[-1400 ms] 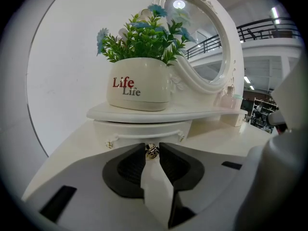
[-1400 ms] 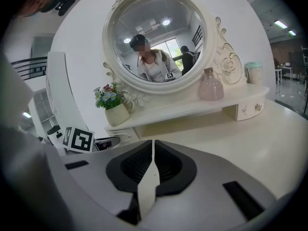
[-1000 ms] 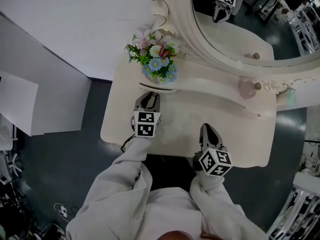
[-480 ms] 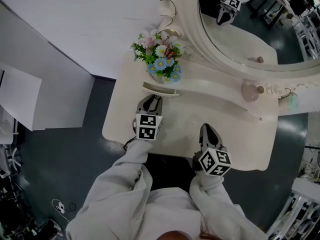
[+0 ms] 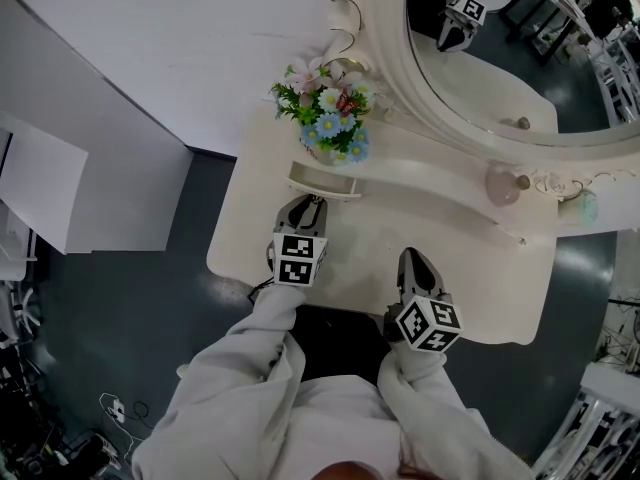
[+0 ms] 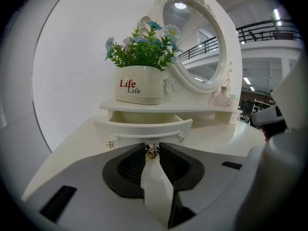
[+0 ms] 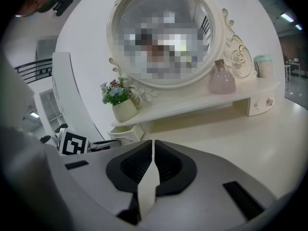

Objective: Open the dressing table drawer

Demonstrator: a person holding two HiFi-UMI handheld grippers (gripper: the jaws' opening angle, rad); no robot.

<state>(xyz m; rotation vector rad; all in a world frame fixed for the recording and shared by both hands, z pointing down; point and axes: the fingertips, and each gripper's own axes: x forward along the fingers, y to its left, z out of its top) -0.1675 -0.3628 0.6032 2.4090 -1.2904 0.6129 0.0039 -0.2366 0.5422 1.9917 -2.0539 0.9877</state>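
The drawer [image 6: 144, 127] sits part-open under the shelf's [image 6: 192, 109] left end, above the counter [image 5: 470, 278]. The left gripper [image 5: 304, 202] clamps its small middle knob [image 6: 152, 151]. That round knob may slip free if the pull angles sideways, and a jerk could rock the flower pot [image 6: 138, 90] directly above. The right gripper [image 7: 153, 143], closed and empty, hovers well apart.

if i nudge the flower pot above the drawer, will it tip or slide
Probably slides rather than tips: the flower pot looks wide and squat, sitting flat on the shelf. Likely fairly light; the flowers look artificial. Its smooth, glossy wall may be slippery.
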